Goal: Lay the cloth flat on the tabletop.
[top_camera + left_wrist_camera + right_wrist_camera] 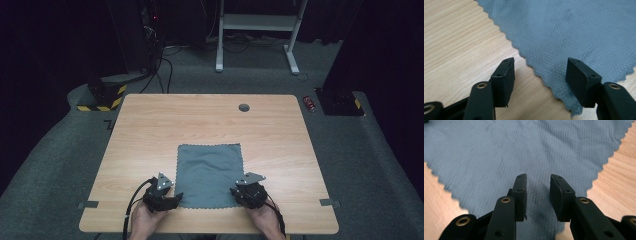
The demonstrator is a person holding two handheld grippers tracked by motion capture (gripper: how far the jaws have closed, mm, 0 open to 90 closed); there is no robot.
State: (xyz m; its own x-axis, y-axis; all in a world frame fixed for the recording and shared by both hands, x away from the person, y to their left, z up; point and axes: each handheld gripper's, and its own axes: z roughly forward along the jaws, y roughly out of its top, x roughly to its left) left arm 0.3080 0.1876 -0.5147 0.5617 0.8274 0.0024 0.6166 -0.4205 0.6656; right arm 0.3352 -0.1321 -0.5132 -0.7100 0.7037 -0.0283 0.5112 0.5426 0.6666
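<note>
On the wooden table (150, 125), grey cloth (210, 172) flat, long axis running away, left claw (540, 75) wide, right claw (537, 195) narrower, both at near corners.

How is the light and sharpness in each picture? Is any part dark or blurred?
High view: the table is evenly lit, the room behind it nearly black, the image soft. Left gripper view: the cloth weave is sharp, without glare. Right gripper view: the right claw casts a soft shadow on the cloth, and the near corners blur slightly.
</note>
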